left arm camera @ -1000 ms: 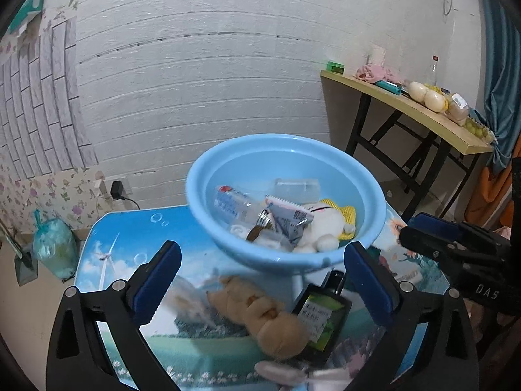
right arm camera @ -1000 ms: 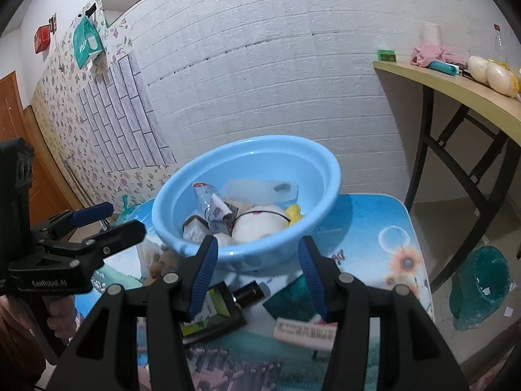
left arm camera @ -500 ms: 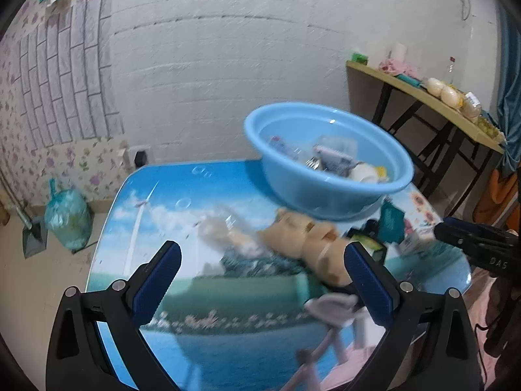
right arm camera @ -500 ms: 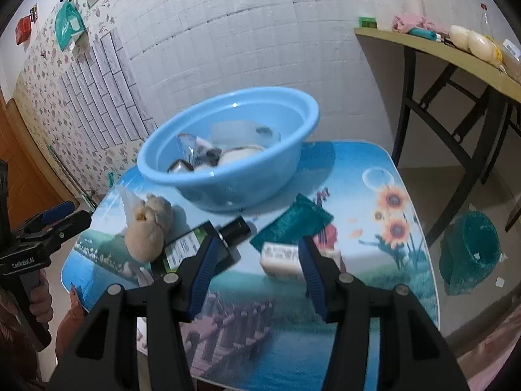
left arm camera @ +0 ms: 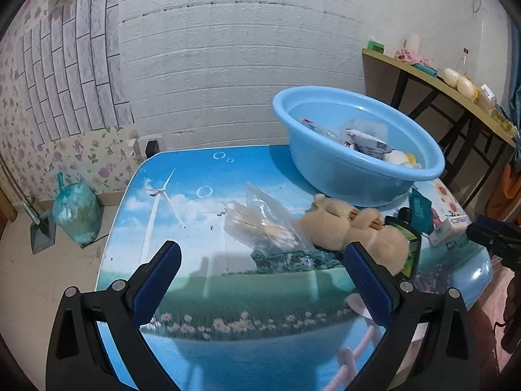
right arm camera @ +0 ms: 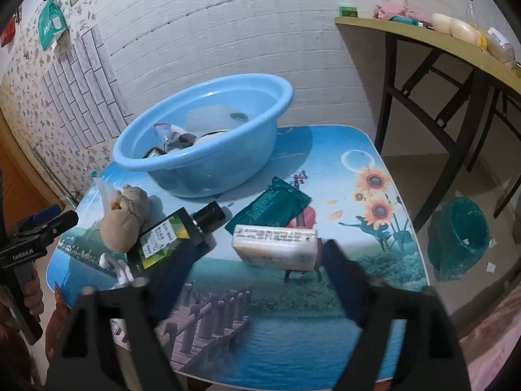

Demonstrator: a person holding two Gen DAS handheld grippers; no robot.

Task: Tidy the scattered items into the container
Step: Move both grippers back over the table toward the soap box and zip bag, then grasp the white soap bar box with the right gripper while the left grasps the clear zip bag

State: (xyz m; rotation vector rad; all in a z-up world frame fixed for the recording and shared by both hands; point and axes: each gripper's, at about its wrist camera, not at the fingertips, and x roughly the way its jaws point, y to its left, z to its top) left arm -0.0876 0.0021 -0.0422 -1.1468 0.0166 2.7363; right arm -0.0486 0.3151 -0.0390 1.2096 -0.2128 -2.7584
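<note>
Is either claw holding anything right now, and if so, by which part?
Nothing is held. The left claw is open over bare table; the right claw, jaws just opened, frames the white packet without touching.

**Basin at the back, clutter in front**

The basin (right arm camera: 202, 137) sits at the bench's (right arm camera: 358, 150) far side, several items inside. Before it, left to right: plush toy (right arm camera: 125, 218), bottle (right arm camera: 176, 234), sachet (right arm camera: 276, 203). The wrapped bar (right arm camera: 275, 246) lies nearest, just before the sachet.

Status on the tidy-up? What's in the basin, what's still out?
Partly done: the blue basin already holds several items. Nothing is held: the right hand-held gripper, jaws just opened wide, hangs over the white pack; the left hand-held gripper is open. Left on the table: plush toy, dark bottle, green sachet, clear bag.
</note>
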